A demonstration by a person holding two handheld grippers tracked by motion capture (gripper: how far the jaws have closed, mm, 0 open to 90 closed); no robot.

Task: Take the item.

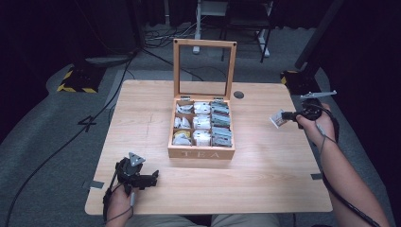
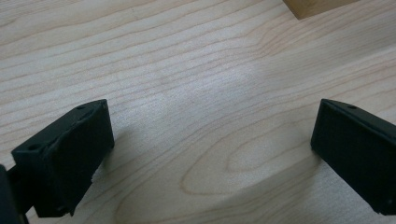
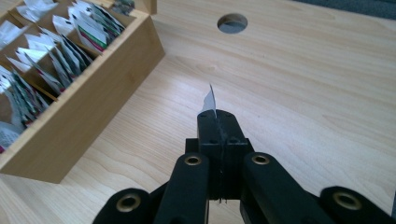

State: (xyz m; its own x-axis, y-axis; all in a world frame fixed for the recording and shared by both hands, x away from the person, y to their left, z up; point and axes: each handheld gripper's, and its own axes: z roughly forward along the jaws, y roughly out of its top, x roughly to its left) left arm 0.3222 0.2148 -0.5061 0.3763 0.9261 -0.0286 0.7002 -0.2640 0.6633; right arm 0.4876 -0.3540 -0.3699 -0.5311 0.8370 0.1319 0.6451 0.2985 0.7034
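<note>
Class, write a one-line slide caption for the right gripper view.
Black right gripper clamps a thin white tea sachet beside the open wooden tea box.

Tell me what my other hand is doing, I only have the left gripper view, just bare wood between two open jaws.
Observer: The right gripper is shut on a tea bag packet, seen in the high view to the right of the tea box.
Operator: Is the box lid up?
Observer: Yes, the lid stands upright at the box's back edge, and the compartments hold packets.
Operator: Where does my left gripper sit?
Observer: The left gripper is near the table's front left, short of the box, jaws open on nothing.
</note>
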